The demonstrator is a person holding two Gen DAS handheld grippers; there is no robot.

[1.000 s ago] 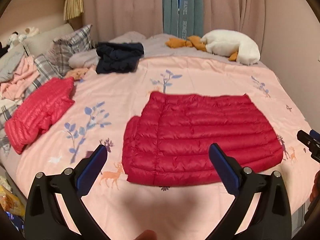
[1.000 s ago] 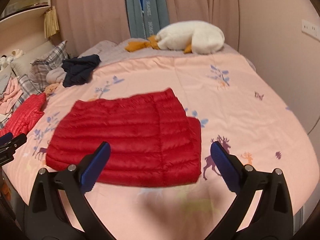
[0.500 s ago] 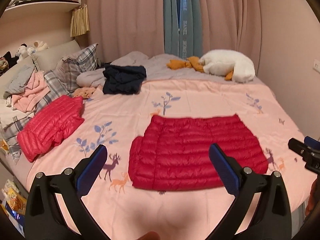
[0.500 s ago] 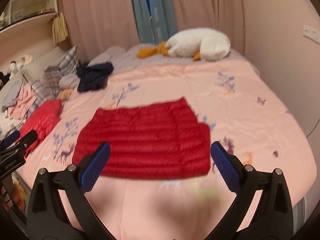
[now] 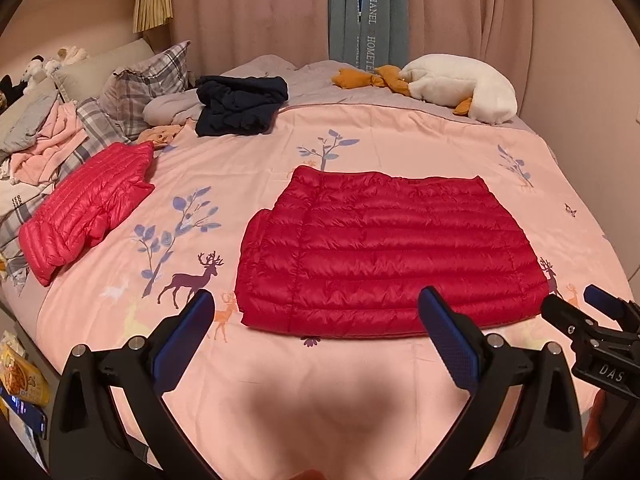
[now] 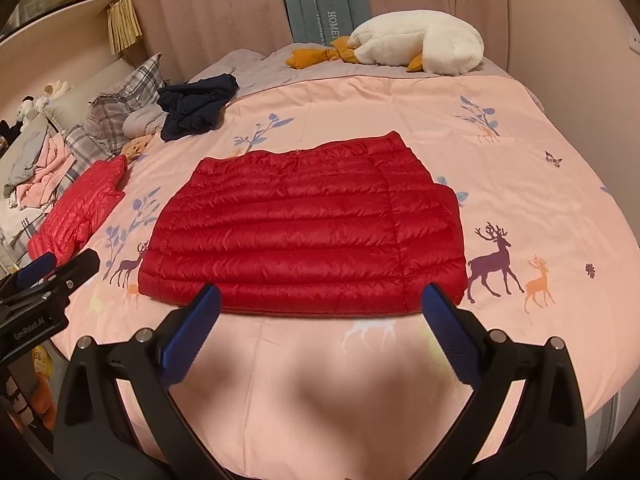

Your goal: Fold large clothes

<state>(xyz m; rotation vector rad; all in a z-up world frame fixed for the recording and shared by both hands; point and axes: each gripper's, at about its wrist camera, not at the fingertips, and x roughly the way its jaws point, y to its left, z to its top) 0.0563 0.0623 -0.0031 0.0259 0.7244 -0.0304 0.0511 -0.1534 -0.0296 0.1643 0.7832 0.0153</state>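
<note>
Red quilted down, the jacket lies flat in the middle of the pink printed bed cover, folded into a broad slab whose long axis runs left to right across your reach. It sits just beyond both tools, its near hem closest to you.

Your left gripper hangs above bare cover short of that hem, fingers spread wide and holding nothing. Your right gripper hangs the same way, fingers wide apart and empty, tips lined up with the hem from this angle. Neither touches the jacket. Each is near its own end of the slab, so neither arm has the shorter reach, I judge.

The left view shows a narrower folded panel stepping out at the jacket's left end; the right view shows that same step at the right end. The right view also gives a small zip tab at the far edge.

Far left, a lighter red jacket and a dark blue garment lie well apart from yours.
</note>
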